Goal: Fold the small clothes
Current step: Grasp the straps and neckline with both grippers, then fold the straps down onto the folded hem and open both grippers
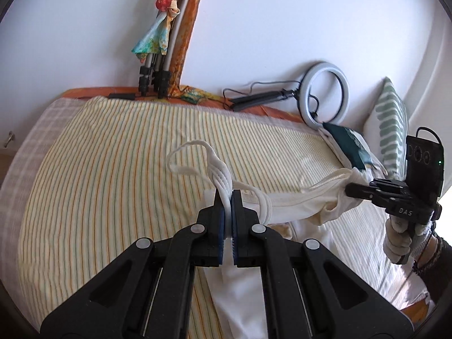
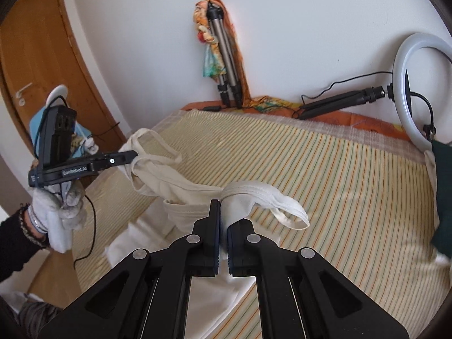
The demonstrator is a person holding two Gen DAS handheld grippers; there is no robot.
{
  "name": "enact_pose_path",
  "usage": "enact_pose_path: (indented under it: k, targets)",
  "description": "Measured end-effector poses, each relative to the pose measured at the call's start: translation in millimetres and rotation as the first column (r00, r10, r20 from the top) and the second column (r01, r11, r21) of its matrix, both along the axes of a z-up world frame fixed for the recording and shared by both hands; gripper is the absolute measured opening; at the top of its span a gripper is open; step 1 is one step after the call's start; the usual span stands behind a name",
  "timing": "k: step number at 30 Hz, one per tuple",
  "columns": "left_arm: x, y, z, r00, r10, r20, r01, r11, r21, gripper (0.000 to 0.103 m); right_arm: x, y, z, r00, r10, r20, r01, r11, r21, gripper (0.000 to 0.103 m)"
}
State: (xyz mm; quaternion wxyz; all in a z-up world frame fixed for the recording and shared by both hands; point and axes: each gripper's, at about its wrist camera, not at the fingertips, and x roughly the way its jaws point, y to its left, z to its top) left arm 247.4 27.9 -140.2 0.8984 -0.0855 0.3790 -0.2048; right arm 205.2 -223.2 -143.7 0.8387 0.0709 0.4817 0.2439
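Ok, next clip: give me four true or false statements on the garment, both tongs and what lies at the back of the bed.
1. Both tongs are shut on the white tank top. True: the left tongs pinch one shoulder strap, the right tongs the other.
2. The top lies flat on the striped bedspread. False: it hangs stretched between the tongs, lifted.
3. A ring light lies at the back of the bed. True.
4. The tripod lies flat on the bed. False: it leans upright against the wall.
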Motion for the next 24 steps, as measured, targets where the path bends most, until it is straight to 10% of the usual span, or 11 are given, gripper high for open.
enact_pose_path:
  k: [15,24]
  targets:
    - [-102.8,-1.1,-41.1,0.997,-0.029,-0.071,0.04,0.987,0.154,0.005,-102.1,25.6,-15.4,0.996,0.043,-0.074,-0.053,0.987,-0.153,0.012]
    - [-122.8,3.3,20.1,0.997,-0.078,0.006,0.077,0.987,0.141,0.008,-105.4,11.0,35.6,0.996,0.06,-0.064,-0.065,0.995,-0.076,0.013]
